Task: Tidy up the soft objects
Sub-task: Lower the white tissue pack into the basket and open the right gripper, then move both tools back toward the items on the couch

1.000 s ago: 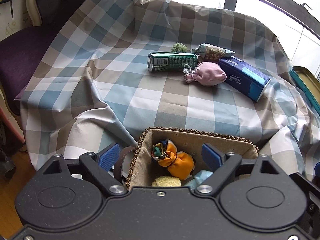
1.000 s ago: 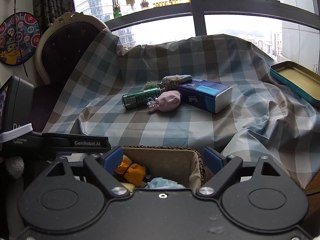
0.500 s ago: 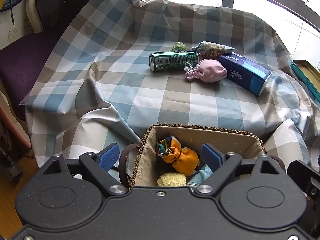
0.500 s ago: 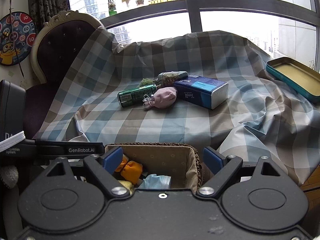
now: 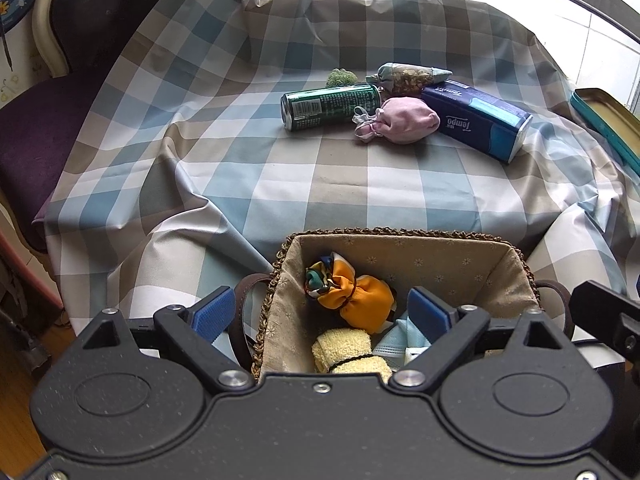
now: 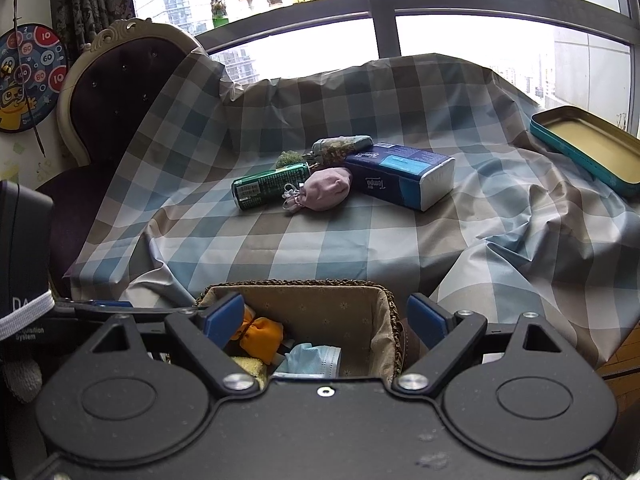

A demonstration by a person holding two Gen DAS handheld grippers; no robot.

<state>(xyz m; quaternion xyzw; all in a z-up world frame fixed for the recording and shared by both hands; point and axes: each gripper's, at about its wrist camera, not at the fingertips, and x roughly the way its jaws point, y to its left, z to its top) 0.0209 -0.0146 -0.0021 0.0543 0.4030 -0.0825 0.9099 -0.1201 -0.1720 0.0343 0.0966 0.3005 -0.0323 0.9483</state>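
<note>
Checked cloth in blue, beige and white (image 5: 280, 168) drapes the table and runs up over a dark upholstered chair, and from the left wrist view the left gripper (image 5: 320, 312) hangs over the woven basket with its beige fabric lining (image 5: 440, 264), jaws spread wide and just opened a touch further, gripping nothing. Down inside sit an orange tied cloth pouch (image 5: 356, 300), a rolled yellow terry towel (image 5: 348, 354) and a pale blue pleated face mask (image 5: 394, 344), the squashy things apparently gathered already. Across the cloth, well apart from the basket, the pink drawstring pouch (image 5: 404, 120) lies wedged between a green metal can on its side (image 5: 330, 106) and a dark blue tissue pack (image 5: 476, 120), with a stuffed patterned sachet (image 5: 408, 76) behind. Over to the right wrist view: the right gripper (image 6: 326, 320) also stands wide and empty above the basket, and a teal tin lid (image 6: 588, 152) rests off at the cloth's edge. That pink pouch looks the likely next pick.
</note>
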